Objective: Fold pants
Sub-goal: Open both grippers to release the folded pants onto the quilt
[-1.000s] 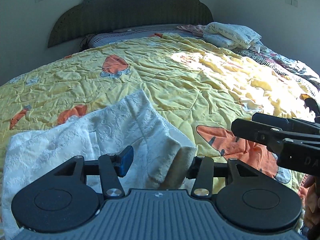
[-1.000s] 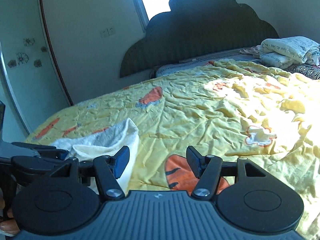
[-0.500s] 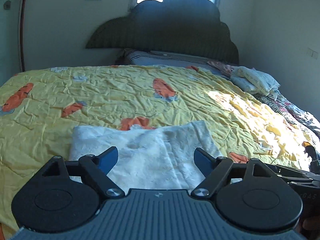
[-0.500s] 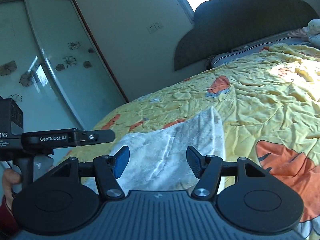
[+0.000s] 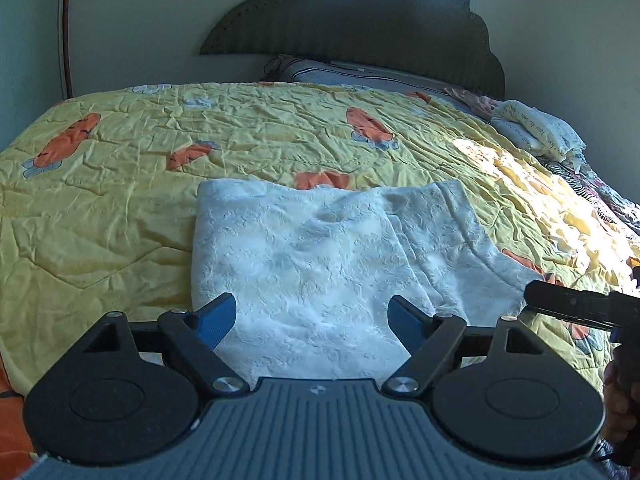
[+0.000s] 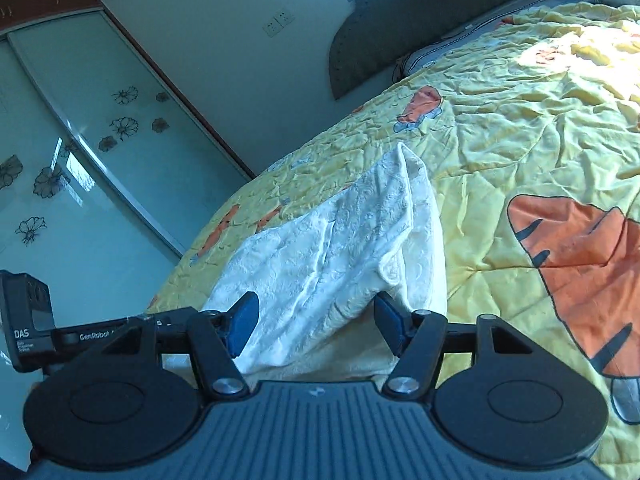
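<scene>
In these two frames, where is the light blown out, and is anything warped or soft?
Left wrist view: sun glare washes out the quilt at right; fisheye bows the headboard; white pants sharp. Right wrist view: glare at the quilt's upper right, wardrobe door curved and reflective, overall blue cast.

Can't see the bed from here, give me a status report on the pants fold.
Left claw open, jaws just widened, nothing held. Right claw open at the near edge of the white pants. Pants folded flat on yellow quilt. Nothing in the way.
</scene>
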The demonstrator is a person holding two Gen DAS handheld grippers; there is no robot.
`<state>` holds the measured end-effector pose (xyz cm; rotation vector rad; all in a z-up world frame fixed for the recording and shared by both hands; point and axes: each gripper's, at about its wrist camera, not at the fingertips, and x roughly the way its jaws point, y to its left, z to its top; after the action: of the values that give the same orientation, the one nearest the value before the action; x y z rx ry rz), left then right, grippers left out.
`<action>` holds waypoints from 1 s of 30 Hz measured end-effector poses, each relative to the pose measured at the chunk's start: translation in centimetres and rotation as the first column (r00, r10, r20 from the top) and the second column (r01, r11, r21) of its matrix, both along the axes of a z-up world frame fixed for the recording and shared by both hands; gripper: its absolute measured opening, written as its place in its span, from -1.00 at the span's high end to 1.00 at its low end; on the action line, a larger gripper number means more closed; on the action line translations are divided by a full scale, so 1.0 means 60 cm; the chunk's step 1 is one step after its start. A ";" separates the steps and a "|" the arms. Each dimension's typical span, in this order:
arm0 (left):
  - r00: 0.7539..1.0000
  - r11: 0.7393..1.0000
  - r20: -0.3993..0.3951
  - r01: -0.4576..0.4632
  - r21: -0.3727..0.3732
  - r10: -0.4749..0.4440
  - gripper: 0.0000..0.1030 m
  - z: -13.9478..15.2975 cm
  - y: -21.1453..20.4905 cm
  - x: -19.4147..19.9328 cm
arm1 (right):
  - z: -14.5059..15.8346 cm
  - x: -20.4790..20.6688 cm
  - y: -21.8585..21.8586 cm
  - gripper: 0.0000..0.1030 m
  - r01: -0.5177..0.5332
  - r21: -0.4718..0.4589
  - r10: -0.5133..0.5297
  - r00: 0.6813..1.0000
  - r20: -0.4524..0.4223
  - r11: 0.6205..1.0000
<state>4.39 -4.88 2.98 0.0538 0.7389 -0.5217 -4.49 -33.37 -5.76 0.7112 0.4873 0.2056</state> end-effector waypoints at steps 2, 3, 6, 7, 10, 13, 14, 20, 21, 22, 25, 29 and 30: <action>1.000 0.999 0.004 -0.025 0.022 0.025 -0.65 -0.002 -0.010 0.002 | -0.010 0.015 -0.003 -0.12 0.028 0.018 -0.027 0.999 -0.021 0.999; 0.999 0.998 0.015 -0.046 0.049 0.046 -0.65 -0.003 -0.017 0.001 | -0.013 0.018 -0.002 0.25 0.029 0.012 -0.029 0.999 -0.026 1.000; 0.995 0.989 0.052 -0.086 0.118 0.081 -0.65 -0.005 -0.032 -0.001 | -0.016 0.017 0.010 0.58 0.031 -0.055 -0.033 0.999 -0.034 0.998; 0.995 0.988 0.056 -0.086 0.130 0.079 -0.65 -0.006 -0.036 -0.001 | -0.013 0.015 0.014 0.60 0.029 -0.084 -0.032 0.999 -0.032 0.996; 0.997 0.986 0.038 -0.079 0.144 0.074 -0.65 -0.013 -0.043 0.002 | 0.004 0.010 0.027 0.65 0.055 -0.193 -0.060 0.998 -0.021 0.980; 0.996 0.983 0.025 -0.084 0.162 0.081 -0.65 -0.020 -0.048 0.006 | 0.023 0.005 0.030 0.66 0.065 -0.238 -0.063 0.998 0.018 0.969; 0.996 0.982 0.023 -0.087 0.168 0.084 -0.65 -0.022 -0.049 0.006 | 0.024 0.007 0.026 0.66 0.059 -0.236 -0.058 0.998 0.011 0.970; 0.996 0.980 0.008 -0.088 0.179 0.088 -0.65 -0.030 -0.052 0.008 | 0.002 0.009 0.023 0.64 0.013 -0.249 -0.029 0.998 -0.063 0.969; 0.996 0.979 0.007 -0.089 0.182 0.089 -0.65 -0.031 -0.053 0.009 | 0.008 0.005 0.021 0.55 0.037 -0.244 -0.052 0.997 -0.053 0.969; 0.996 0.979 0.006 -0.087 0.185 0.088 -0.65 -0.031 -0.054 0.010 | 0.014 -0.001 0.018 0.46 0.074 -0.241 -0.086 0.996 -0.039 0.968; 0.996 0.979 0.008 -0.084 0.186 0.084 -0.65 -0.031 -0.056 0.009 | 0.048 -0.010 0.023 -0.07 0.235 -0.308 -0.237 0.971 0.034 0.922; 0.997 0.978 0.007 -0.081 0.194 0.081 -0.65 -0.033 -0.061 0.009 | 0.080 0.009 0.070 -0.08 0.192 -0.445 -0.159 0.981 0.111 0.875; 0.997 0.977 0.005 -0.081 0.196 0.082 -0.65 -0.034 -0.062 0.011 | 0.078 0.020 0.081 -0.07 0.155 -0.472 -0.122 0.988 0.100 0.868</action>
<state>5.03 -8.60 0.95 0.2057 0.7903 -0.3691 -3.27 -28.48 -1.05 0.2477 0.3989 -0.0315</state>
